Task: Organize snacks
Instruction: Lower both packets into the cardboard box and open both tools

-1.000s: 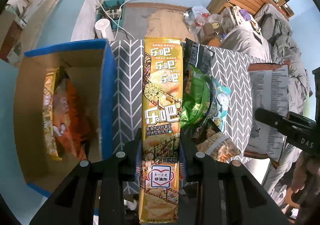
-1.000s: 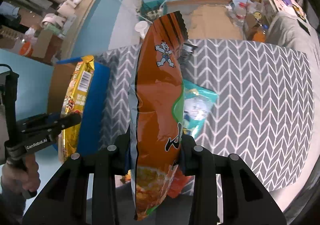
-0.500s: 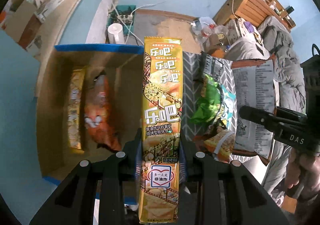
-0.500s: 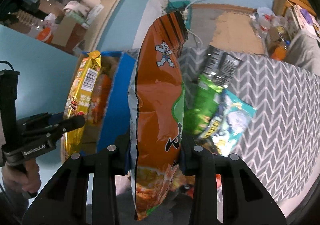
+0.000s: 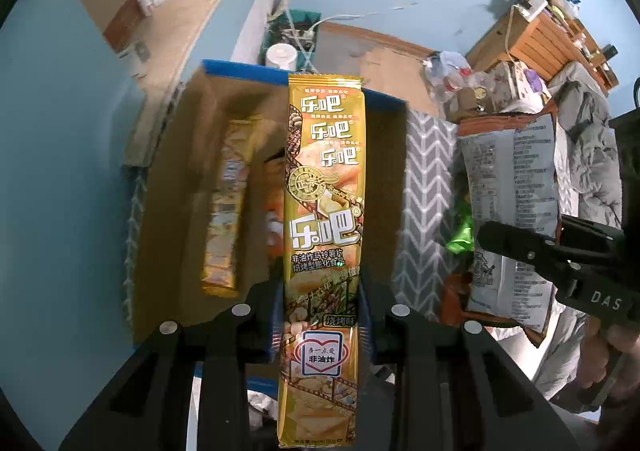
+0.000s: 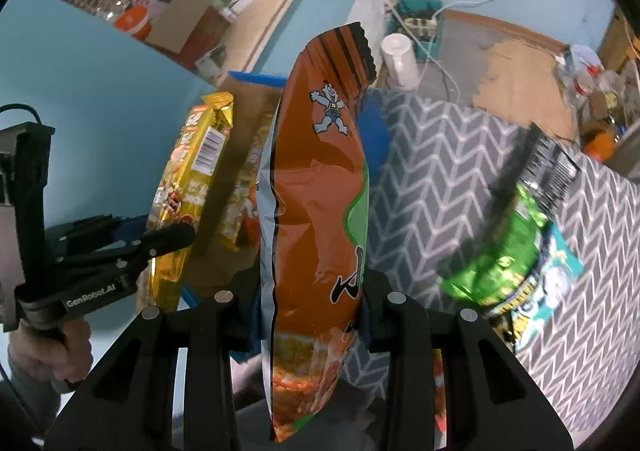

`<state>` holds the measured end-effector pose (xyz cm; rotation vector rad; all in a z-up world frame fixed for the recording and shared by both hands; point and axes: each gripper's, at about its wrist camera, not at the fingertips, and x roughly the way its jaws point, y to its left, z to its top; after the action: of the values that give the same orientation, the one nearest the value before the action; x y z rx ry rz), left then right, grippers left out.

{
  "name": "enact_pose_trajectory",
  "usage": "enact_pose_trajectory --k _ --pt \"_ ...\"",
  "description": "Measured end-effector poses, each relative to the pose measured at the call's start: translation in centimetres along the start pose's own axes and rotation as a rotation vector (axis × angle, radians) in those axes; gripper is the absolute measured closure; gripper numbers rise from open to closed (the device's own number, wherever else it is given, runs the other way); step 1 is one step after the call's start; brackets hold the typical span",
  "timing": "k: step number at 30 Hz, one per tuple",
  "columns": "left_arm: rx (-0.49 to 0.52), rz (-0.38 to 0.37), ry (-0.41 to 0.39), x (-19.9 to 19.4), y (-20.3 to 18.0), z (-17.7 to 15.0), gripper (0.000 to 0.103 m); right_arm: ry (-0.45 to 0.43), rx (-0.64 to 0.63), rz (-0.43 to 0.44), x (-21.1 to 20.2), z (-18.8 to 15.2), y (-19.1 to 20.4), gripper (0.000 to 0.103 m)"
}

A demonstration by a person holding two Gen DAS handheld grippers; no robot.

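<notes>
Both of my grippers have travelled sideways since a second ago: the cardboard box point(image 5: 160, 211), which sat at the left of the left wrist view, now fills the middle of it, directly beneath the gold snack packet point(image 5: 322, 211). My left gripper point(image 5: 320, 315) is clamped on that packet, its blue pads pressing the lower part from both sides, so the long, narrow packet stands up along the centre of the view over the open box. Inside the box I can see a second gold packet point(image 5: 226, 211) lying along the left wall and an orange bag point(image 5: 272, 219), mostly hidden behind the packet I hold. The box has a blue rim point(image 5: 248, 71) and sits at the left end of a grey chevron-patterned cloth point(image 5: 424, 187).

My right gripper point(image 6: 310, 311) is closed on an orange chip bag point(image 6: 320, 191), gripped near its lower end, with a small cartoon figure printed near the top. In the right wrist view this bag hangs over the boundary between the box and the cloth, and the left gripper with its gold packet shows to the left, held by a hand point(image 6: 48, 351). On the cloth to the right lie a green bag point(image 6: 504, 251) and a pale blue packet point(image 6: 556, 283), overlapping each other and blurred by motion. From the left wrist view the orange chip bag shows its grey printed back.
</notes>
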<state>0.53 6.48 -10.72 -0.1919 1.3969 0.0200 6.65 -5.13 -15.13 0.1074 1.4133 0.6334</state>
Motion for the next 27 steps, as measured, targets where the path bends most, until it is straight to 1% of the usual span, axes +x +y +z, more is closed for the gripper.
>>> enact_pose_trajectory --k 11,19,22,23,24,26,27 --pt "-0.053 0.051 0.01 1.8 4.9 0.1 0.072 0.054 -0.043 0.03 4.6 2.2 4.7 0.068" --pt "-0.073 0.061 0.007 2.9 6.6 0.5 0.072 0.092 -0.057 0.008 7.2 2.8 6.8 0.068" --pt "-0.084 0.058 0.006 3.1 7.1 0.5 0.071 0.115 -0.053 0.012 8.1 3.0 7.1 0.064" --pt "-0.085 0.058 0.006 3.2 7.2 0.6 0.071 0.124 -0.046 0.027 8.3 3.0 7.2 0.063" --pt "-0.085 0.059 0.005 3.2 7.3 0.6 0.069 0.134 -0.039 0.032 8.5 3.0 7.1 0.063" --pt "-0.083 0.076 -0.014 3.1 7.4 0.7 0.064 0.144 -0.037 0.026 8.6 3.2 7.1 0.056" --pt "-0.081 0.079 -0.019 2.9 7.4 0.7 0.06 0.141 -0.042 0.018 8.5 3.1 7.1 0.054"
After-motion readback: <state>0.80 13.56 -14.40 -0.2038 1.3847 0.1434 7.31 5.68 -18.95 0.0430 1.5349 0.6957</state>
